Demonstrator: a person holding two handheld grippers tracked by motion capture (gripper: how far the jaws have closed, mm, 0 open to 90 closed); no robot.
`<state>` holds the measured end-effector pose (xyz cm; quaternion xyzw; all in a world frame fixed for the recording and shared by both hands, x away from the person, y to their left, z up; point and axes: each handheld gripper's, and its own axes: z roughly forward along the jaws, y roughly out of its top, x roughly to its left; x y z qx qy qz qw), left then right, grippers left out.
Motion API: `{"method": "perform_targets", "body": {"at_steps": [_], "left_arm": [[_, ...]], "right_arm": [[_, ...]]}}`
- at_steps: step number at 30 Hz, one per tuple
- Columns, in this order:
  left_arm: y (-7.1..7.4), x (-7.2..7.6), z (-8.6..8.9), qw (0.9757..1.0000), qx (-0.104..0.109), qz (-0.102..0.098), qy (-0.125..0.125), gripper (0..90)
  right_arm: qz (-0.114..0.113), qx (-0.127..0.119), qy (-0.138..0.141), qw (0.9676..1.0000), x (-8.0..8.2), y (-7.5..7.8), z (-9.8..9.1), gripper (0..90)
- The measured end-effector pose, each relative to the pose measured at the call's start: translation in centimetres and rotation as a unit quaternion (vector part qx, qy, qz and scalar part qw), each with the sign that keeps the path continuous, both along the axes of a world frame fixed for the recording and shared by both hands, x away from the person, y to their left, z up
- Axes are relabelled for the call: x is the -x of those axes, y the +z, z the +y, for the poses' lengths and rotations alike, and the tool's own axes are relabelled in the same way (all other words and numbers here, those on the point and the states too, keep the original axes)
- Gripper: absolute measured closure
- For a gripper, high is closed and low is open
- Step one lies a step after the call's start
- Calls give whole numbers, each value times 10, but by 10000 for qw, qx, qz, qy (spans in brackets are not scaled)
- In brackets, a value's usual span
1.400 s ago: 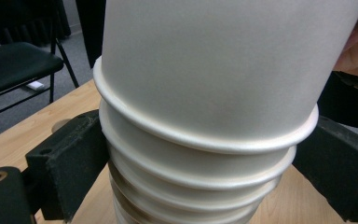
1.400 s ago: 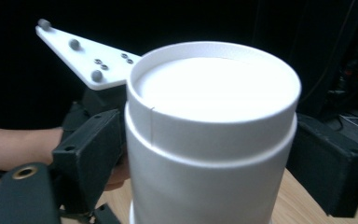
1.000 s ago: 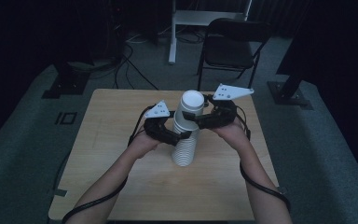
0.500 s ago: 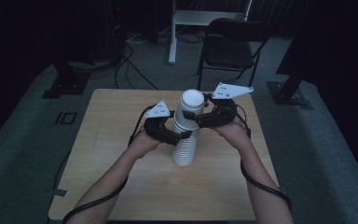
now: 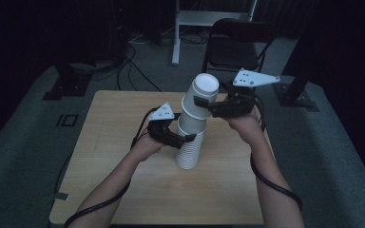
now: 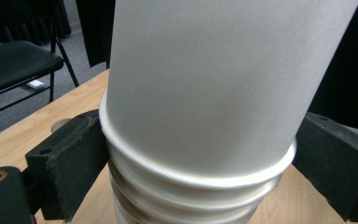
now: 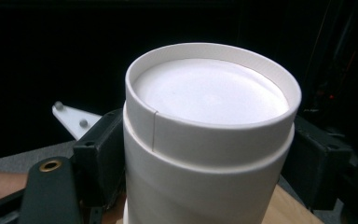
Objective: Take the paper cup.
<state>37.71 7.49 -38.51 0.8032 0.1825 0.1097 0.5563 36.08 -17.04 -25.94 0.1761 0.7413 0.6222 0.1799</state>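
One upside-down cup stack (image 5: 193, 127), upright.

Count on inspection: one stack of white paper cups (image 5: 191, 142), inverted on one desk (image 5: 114, 128). The nested rims at its lower part are too tightly packed to number; two upper cups stand out clearly, the top cup (image 5: 204, 90) tilted. Two hand-held grippers: the left hand-held gripper (image 5: 183, 139) and the right hand-held gripper (image 5: 203, 103). One folding chair (image 5: 235, 45) stands beyond the desk.

The cup stack (image 5: 192, 126) between each gripper's jaws was matt white paper, smooth-walled; the desk (image 5: 123, 118) beneath was pale wood grain, satin.
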Motion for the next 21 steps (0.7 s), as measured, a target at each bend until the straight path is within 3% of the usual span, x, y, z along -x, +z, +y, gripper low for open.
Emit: {"method": "perform_targets", "body": {"at_steps": [12,21], "left_arm": [[1,0,0,10000,-50,14,-16,59],[-1,0,1,10000,27,-5,-9,53]], "right_arm": [[-180,83,-193,9996,14,24,-14,229],[-175,81,-358,9992,25,23,-41,229]]}}
